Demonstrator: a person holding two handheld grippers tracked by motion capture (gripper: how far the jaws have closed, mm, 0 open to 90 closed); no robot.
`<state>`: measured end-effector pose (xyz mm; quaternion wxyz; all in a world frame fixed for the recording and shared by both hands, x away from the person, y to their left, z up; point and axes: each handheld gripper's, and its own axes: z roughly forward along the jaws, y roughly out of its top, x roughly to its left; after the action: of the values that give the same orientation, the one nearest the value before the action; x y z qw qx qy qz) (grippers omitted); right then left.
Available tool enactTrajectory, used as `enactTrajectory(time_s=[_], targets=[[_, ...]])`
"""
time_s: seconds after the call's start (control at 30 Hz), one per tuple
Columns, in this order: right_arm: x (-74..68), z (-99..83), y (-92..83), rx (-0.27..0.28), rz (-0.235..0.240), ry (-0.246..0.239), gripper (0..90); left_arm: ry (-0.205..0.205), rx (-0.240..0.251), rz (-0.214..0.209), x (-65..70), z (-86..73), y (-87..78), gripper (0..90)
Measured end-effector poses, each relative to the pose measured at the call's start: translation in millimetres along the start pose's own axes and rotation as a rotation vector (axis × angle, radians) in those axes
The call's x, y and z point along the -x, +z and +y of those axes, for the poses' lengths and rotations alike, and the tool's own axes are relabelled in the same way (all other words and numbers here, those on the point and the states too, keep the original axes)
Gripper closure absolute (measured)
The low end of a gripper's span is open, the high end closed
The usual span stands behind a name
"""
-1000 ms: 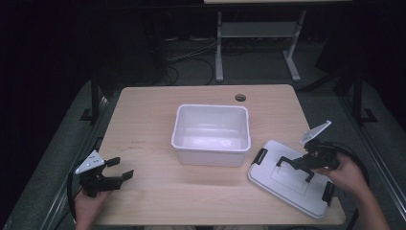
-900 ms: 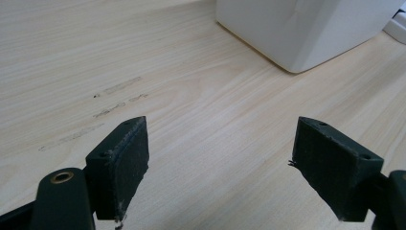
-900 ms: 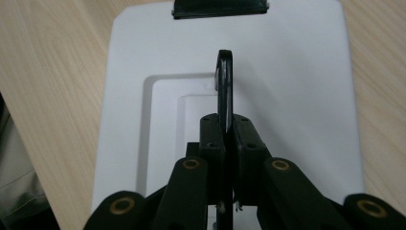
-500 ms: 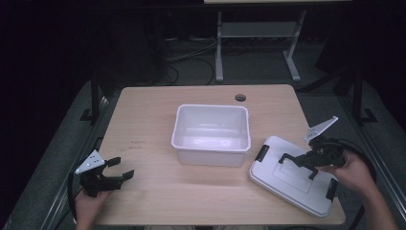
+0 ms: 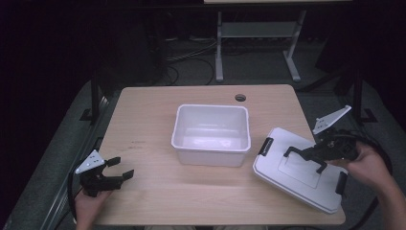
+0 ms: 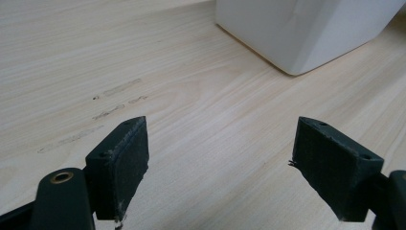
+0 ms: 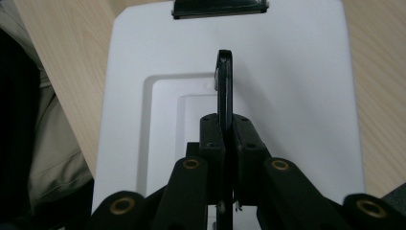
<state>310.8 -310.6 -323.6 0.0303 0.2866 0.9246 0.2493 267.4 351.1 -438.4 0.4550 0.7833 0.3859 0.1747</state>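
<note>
A white bin [image 5: 211, 134] stands open and empty in the middle of the table; one of its corners [image 6: 306, 33] rises at the top right of the left gripper view. To its right is the white lid [image 5: 299, 170], carrying black latches and a black handle [image 5: 303, 155]. My right gripper [image 5: 321, 151] is shut on that handle [image 7: 224, 86], and the lid [image 7: 287, 72] tilts slightly under it. At the front left of the table my left gripper [image 5: 117, 173] stands open, nothing between its pads [image 6: 129, 158].
The wooden table [image 5: 143, 124] has a cable hole [image 5: 240, 97] near its far edge. A metal stand [image 5: 258, 43] and cables lie on the dark floor behind. The lid's outer corner reaches the table's right front edge.
The right gripper has moved up and to the right with the lid's handle, and the lid has shifted and tilted with it. The left gripper has stayed put.
</note>
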Motion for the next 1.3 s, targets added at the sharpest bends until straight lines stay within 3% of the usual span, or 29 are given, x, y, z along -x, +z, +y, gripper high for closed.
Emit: enactTrajectory(time_s=[0.7,1.03,1.3], targets=[[-12.9,20.0,-45.8,0.018,-0.006,-0.058,84.6,-0.007,-0.001,0.001,-0.7,-0.8,0.5,19.3],[-18.6,47.3,-63.9,0.032,-0.004,-0.105,84.6,-0.006,-0.009,-0.006,-0.2,-1.1,2.6,19.3],[-21.3,76.4,-63.6,0.038,0.022,-0.145,84.6,-0.005,-0.015,-0.003,-1.0,-1.6,3.1,19.1]])
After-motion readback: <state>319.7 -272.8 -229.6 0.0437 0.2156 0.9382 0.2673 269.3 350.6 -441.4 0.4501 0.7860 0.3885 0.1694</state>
